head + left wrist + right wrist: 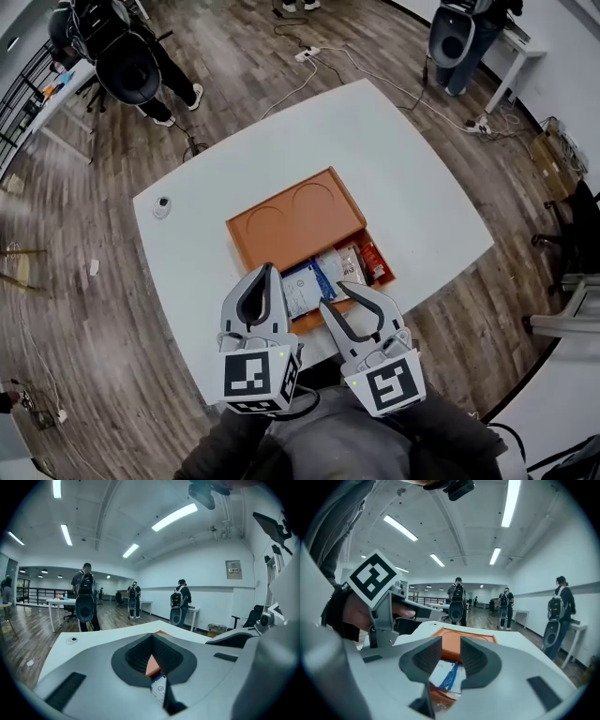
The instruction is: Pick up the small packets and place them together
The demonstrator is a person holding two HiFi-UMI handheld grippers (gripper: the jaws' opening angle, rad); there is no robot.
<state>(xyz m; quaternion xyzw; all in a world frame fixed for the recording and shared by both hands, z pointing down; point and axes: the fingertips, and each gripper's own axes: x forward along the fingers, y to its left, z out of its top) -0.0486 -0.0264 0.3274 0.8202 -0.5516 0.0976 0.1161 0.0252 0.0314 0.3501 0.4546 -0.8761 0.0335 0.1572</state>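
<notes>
An orange tray (281, 220) lies on the white table (412, 178), with two round recesses in its far half. Its near compartment holds several small packets: a white-and-blue one (302, 286), a white one (330, 267) and a red one (373, 260). My left gripper (267, 270) hovers over the tray's near left corner, its fingertips meeting with nothing between them (152, 637). My right gripper (336, 293) hangs above the near edge with a gap between its jaws and nothing in it (451, 641). Through that gap the white-and-blue packet (446, 674) shows below.
A small round object (162, 205) sits near the table's far left corner. People with backpack rigs stand beyond the table (131, 66). A cable and power strip (307, 53) lie on the wooden floor. The table's near edge (202, 380) is close to me.
</notes>
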